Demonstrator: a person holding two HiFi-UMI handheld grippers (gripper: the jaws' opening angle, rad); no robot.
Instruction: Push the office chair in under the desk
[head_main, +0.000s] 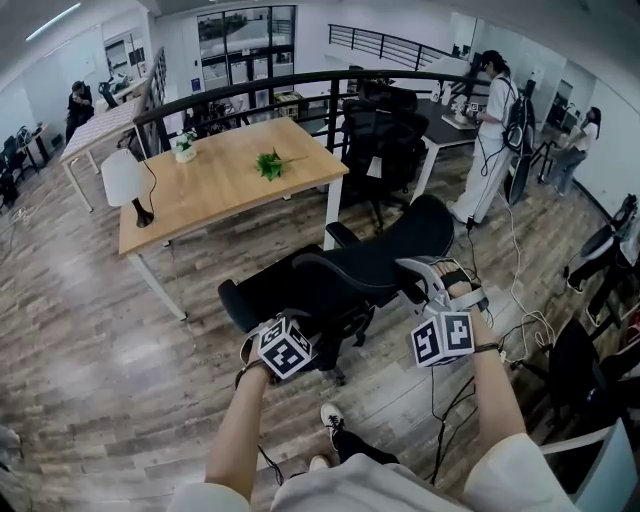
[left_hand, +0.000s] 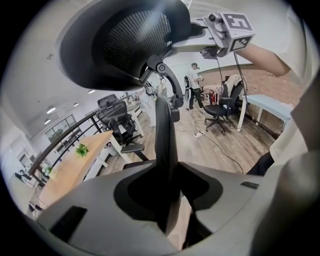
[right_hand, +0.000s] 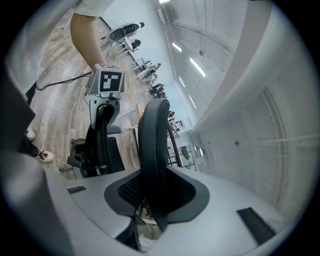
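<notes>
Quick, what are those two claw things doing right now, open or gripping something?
Left gripper: closed on the office chair, at its backrest edge.
Right gripper: closed on the chair's headrest rim.

No words, numbers or brand names are legible; the left cube (head_main: 285, 347) and right cube (head_main: 443, 339) bear only square coded markers.

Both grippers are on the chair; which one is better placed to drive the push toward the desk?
Probably left. The left gripper clamps the backrest edge low, nearer the seat. The right gripper holds the headrest, high up, likelier to tilt the chair.
</notes>
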